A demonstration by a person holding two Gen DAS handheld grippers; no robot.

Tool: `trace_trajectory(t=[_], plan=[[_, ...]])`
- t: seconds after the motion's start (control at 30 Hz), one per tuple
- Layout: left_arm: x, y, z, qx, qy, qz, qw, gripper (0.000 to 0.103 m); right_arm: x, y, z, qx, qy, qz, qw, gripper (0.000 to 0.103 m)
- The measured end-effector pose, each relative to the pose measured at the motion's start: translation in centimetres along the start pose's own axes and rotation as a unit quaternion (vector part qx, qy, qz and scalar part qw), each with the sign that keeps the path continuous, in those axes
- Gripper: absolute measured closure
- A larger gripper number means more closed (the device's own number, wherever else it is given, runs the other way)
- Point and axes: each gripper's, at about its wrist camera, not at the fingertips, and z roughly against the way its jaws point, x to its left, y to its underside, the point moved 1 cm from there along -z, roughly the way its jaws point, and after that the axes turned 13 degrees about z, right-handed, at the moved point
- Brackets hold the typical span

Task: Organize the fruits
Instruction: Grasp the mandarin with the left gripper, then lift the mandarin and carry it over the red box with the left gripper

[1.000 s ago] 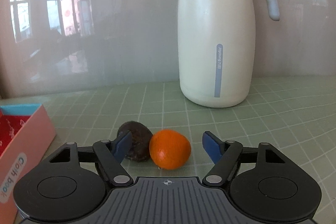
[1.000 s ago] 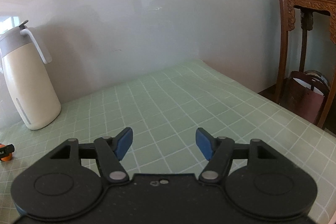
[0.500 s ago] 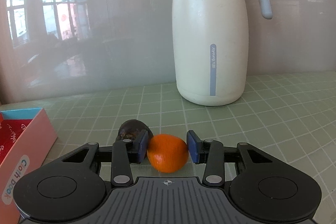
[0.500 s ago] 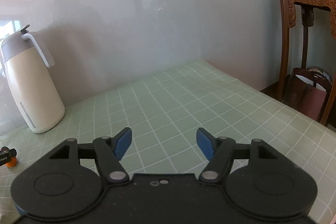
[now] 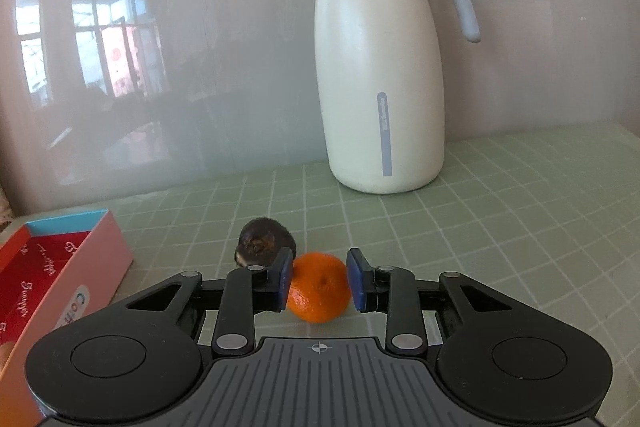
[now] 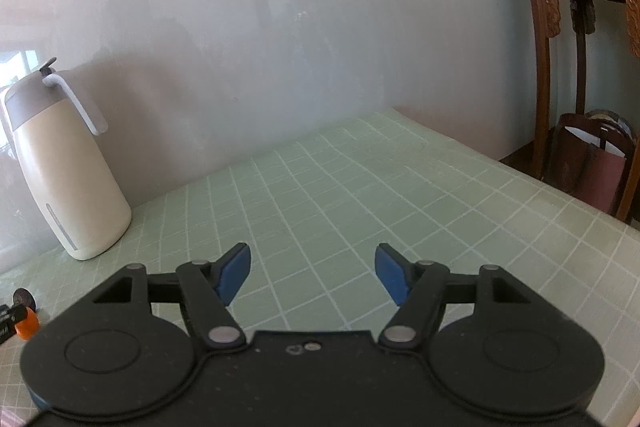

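Note:
My left gripper is shut on a small orange, its blue pads pressing both sides, held just above the green grid mat. A dark brown fruit lies on the mat right behind the left finger. A pink and red open box sits at the left. My right gripper is open and empty above the mat. The orange and the dark fruit show at the far left edge of the right wrist view.
A tall cream thermos jug with a grey lid stands at the back against the glossy wall; it also shows in the right wrist view. A carved wooden stand with a bag stands beyond the table's right edge.
My left gripper closed onto the orange and lifted it a little, with the view rising and tilting. My right gripper stayed open and drifted slightly.

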Motion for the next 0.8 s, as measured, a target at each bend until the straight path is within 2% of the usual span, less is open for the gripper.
trace_trajectory(t=[0.1,0.17,0.23,0.3,0.43,0.57,0.6,0.63,0.67,0.8], plan=[[0.0,0.1,-0.1,-0.006,-0.002,0.004,1.0000,0.071,-0.3,0.0,0.3,-0.002,0.002,-0.008,1.000,0.034],[0.0,0.2,-0.2,-0.006,-0.003,0.002,1.0000,0.061,-0.4,0.0,0.4,-0.005,0.003,-0.011,1.000,0.032],[0.3,0.4,0.0,-0.006,-0.002,0.003,1.0000,0.038,-0.4,0.0,0.3,-0.005,0.002,-0.008,1.000,0.032],[0.5,0.6,-0.1,-0.010,-0.012,-0.001,0.9999,0.030,-0.3,0.0,0.2,-0.005,0.002,-0.003,1.000,0.032],[1.1,0.1,-1.4,0.007,-0.007,0.018,0.9998,0.030,0.1,-0.1,0.1,-0.004,-0.002,0.003,1.000,0.032],[1.4,-0.2,-3.8,0.058,0.000,0.036,0.9977,0.031,0.5,-0.1,0.1,-0.004,-0.002,0.013,1.000,0.032],[1.4,-0.2,-4.2,0.069,0.004,0.038,0.9969,0.035,0.5,-0.1,0.1,-0.003,-0.001,0.014,1.000,0.032],[1.4,-0.2,-4.4,0.076,0.009,0.040,0.9963,0.053,0.5,-0.1,0.0,-0.002,-0.001,0.013,1.000,0.032],[1.4,-0.1,-4.3,0.074,0.014,0.040,0.9964,0.061,0.5,-0.1,0.0,-0.002,0.000,0.012,1.000,0.032],[0.9,0.1,-3.7,0.072,0.023,0.027,0.9968,0.061,0.7,-0.2,0.0,-0.002,-0.001,0.011,1.000,0.032]])
